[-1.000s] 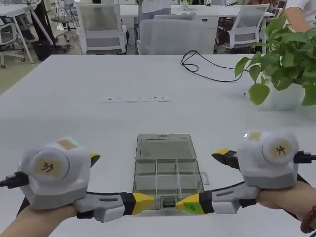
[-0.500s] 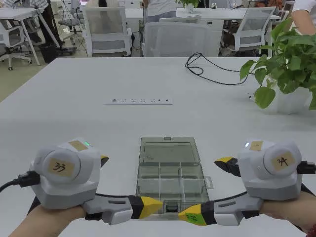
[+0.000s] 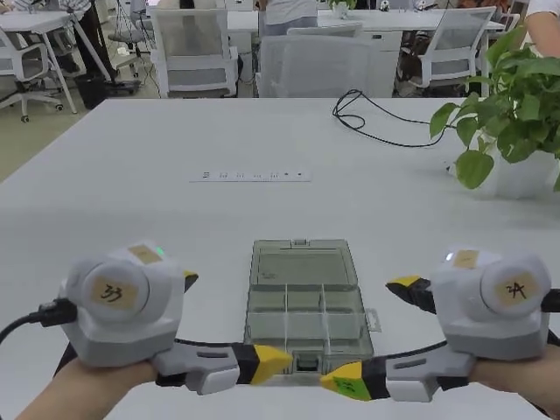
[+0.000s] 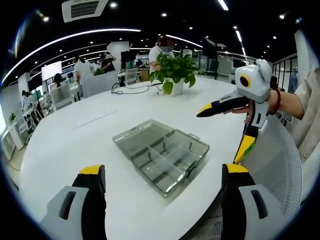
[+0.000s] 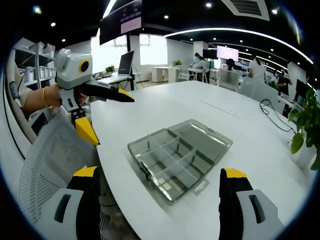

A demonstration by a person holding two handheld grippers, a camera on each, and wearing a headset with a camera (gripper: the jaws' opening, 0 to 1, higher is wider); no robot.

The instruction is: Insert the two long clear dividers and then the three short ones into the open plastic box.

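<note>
The clear plastic box (image 3: 304, 264) lies open on the white table, its lid folded back away from me. Clear dividers (image 3: 304, 311) stand inside it, two lengthwise and short ones across, making several compartments. My left gripper (image 3: 227, 322) hangs open and holds nothing at the box's near left corner. My right gripper (image 3: 367, 332) is open and holds nothing at the near right corner. The left gripper view shows the box (image 4: 162, 152) beyond its own open jaws (image 4: 163, 170), with the right gripper (image 4: 240, 120) to the right. The right gripper view shows the box (image 5: 180, 155) and the left gripper (image 5: 107, 117).
A potted plant (image 3: 512, 114) stands at the table's right side. A black cable (image 3: 376, 118) loops at the back. A flush socket strip (image 3: 251, 176) sits mid-table. Chairs (image 3: 192, 48) stand beyond the far edge. The near table edge is just under the grippers.
The head camera has shifted a little. Both grippers stay open beside the box's near corners. The box has not moved.
</note>
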